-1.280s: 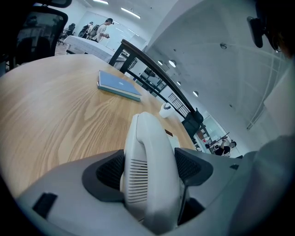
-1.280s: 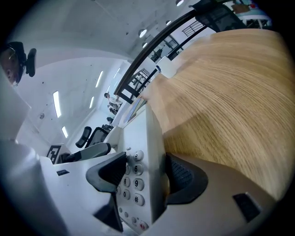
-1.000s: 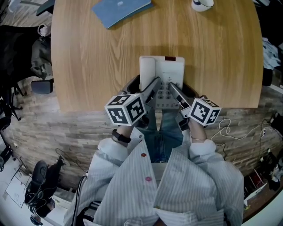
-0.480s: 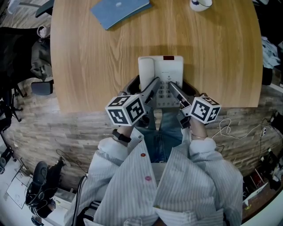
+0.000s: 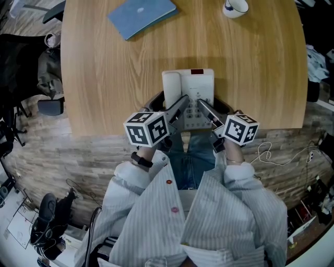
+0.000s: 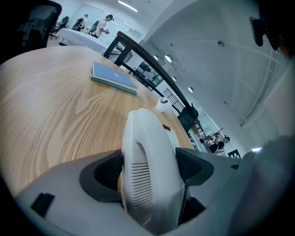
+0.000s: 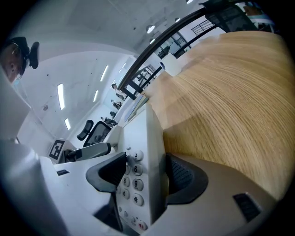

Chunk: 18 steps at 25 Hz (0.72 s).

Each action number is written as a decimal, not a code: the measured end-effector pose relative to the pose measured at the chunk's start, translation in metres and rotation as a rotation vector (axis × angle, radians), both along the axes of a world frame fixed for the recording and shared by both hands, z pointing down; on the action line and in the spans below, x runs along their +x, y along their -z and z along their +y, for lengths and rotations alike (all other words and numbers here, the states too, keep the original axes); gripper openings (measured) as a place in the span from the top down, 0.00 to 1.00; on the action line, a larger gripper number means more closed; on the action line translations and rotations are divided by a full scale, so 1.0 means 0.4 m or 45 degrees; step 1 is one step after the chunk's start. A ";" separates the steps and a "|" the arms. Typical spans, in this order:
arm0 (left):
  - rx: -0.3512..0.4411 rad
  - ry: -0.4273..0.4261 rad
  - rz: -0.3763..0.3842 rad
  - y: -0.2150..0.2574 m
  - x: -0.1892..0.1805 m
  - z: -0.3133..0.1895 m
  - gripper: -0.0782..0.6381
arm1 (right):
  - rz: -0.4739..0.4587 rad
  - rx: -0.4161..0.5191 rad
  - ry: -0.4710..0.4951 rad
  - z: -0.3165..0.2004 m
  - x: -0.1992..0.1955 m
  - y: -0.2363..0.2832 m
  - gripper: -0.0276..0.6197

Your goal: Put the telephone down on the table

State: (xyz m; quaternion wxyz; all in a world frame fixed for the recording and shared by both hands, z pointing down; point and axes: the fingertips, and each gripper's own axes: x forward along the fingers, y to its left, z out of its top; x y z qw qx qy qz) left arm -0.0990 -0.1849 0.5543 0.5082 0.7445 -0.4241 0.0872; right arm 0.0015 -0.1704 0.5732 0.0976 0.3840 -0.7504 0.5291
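Observation:
A white desk telephone (image 5: pixel 195 86) with its handset (image 5: pixel 171 87) on the left is held over the near edge of the wooden table (image 5: pixel 115 78). It casts a shadow on the wood beyond it. My left gripper (image 5: pixel 169 102) is shut on the handset (image 6: pixel 145 138), whose sides the dark pads (image 6: pixel 108 173) press. My right gripper (image 5: pixel 211 108) is shut on the telephone's right side (image 7: pixel 140 147), one jaw over the keypad (image 7: pixel 131 182), the other on the underside. Whether the far end touches the table (image 7: pixel 230 106) I cannot tell.
A blue notebook (image 5: pixel 142 13) lies at the table's far left, also seen in the left gripper view (image 6: pixel 113 78). A white cup (image 5: pixel 236 6) stands far right. A black chair (image 5: pixel 21 57) is off the table's left edge. Cables lie on the floor (image 5: pixel 282 151).
Almost nothing: the picture has drifted slightly, and both grippers keep the same hold on the telephone at the table's near edge.

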 end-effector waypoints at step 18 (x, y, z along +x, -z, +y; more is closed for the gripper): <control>-0.044 -0.124 -0.006 0.009 0.005 0.003 0.38 | 0.051 0.001 -0.015 -0.018 0.019 0.027 0.53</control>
